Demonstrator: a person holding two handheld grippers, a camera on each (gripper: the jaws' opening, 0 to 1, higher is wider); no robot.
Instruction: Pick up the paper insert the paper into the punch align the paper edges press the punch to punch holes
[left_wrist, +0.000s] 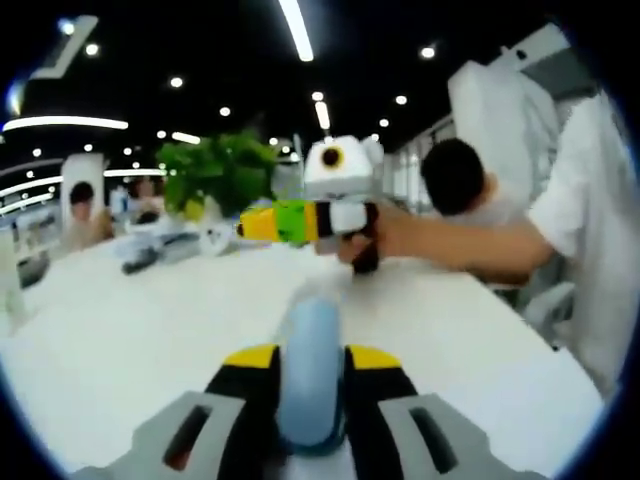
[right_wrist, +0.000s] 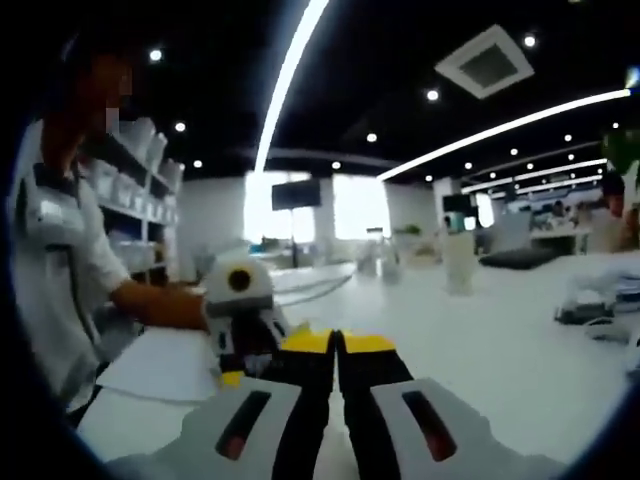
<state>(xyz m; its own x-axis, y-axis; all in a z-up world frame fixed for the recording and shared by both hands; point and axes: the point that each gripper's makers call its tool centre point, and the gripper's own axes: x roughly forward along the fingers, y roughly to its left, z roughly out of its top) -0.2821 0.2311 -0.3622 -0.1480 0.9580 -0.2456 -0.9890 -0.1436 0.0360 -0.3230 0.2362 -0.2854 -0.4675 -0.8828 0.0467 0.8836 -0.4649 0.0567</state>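
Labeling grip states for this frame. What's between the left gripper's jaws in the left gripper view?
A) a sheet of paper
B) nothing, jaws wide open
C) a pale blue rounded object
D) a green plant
C: in the left gripper view the left gripper has its yellow-tipped jaws closed around a pale blue rounded object, too blurred to identify further; the green plant stands far back on the white table.

A smooth, faintly glossy white table (left_wrist: 120, 330) is seen. A pale-blue, smooth plastic-looking object (left_wrist: 310, 375) is gripped by matt black, yellow-tipped jaws. Matt white paper (right_wrist: 160, 365) is seen.
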